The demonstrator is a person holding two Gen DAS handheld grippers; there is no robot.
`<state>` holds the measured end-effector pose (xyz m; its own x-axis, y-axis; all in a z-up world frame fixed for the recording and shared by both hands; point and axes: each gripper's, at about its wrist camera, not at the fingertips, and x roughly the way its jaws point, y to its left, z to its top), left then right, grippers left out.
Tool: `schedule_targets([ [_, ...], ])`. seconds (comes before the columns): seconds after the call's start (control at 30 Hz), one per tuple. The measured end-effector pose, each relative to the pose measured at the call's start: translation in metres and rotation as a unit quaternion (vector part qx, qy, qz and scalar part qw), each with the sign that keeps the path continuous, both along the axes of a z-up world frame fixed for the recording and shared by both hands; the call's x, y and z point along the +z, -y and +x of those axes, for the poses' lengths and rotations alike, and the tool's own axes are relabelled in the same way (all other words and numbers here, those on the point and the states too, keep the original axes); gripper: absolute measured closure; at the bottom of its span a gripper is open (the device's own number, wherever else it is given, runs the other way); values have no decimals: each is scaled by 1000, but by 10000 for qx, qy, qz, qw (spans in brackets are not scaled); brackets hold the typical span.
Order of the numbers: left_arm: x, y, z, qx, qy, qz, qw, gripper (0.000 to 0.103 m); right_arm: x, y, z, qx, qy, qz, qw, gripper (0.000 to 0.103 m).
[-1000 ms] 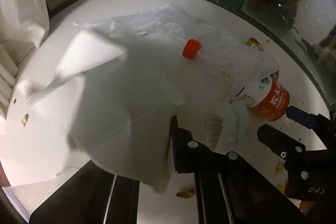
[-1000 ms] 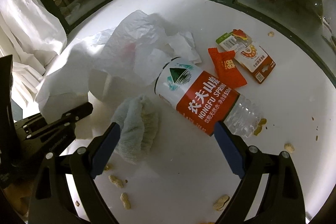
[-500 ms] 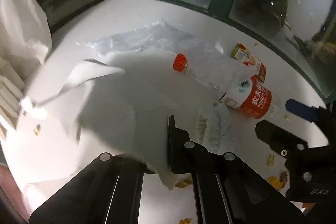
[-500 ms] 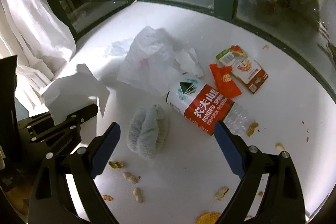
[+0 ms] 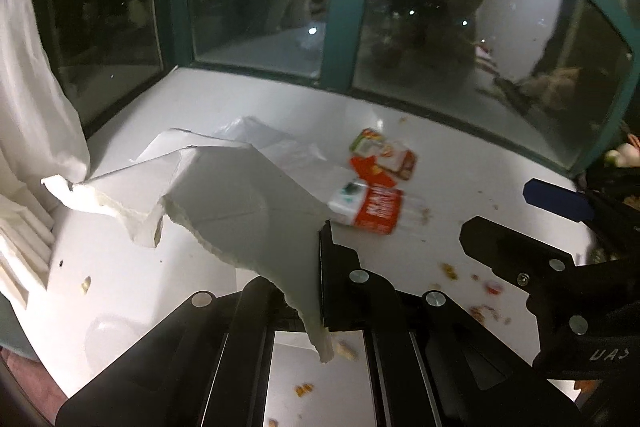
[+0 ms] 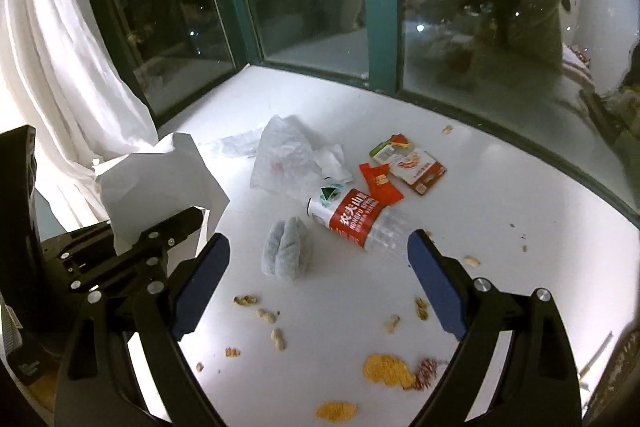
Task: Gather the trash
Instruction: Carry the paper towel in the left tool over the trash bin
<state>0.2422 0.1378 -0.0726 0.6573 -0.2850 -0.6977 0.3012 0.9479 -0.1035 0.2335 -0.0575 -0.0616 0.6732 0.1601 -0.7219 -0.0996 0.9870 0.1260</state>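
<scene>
With the tissue (image 5: 240, 203) pinched in the closed left gripper (image 5: 320, 267) above the table (image 6: 500, 211) and the right gripper (image 6: 316, 259) held open and empty, the sheet is best carried steadily, clear of the bottle (image 6: 352, 219).

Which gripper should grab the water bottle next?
Right. The right gripper is open and empty, with the bottle ahead of it; the left gripper is shut on torn white paper.
</scene>
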Motion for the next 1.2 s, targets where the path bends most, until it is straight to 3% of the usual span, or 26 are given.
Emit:
schedule_targets([
  [0.27,32,4,-73,97,357,81,9993,102,28,-1,-60,298,421,130,9986,16],
  [0.63,61,-17,-199,1139,789,129,9903,102,56,-33,-156,1541,926,136,9836,16],
  [0.93,57,-71,-294,2118,449,242,9760,102,53,-100,-226,2697,769,290,9594,16],
  [1.03,56,-95,-313,2394,396,273,9697,102,51,-127,-248,3022,727,309,9500,16],
  [1.2,50,-128,-337,2549,238,243,9664,102,47,-161,-268,3233,612,307,9438,16],
])
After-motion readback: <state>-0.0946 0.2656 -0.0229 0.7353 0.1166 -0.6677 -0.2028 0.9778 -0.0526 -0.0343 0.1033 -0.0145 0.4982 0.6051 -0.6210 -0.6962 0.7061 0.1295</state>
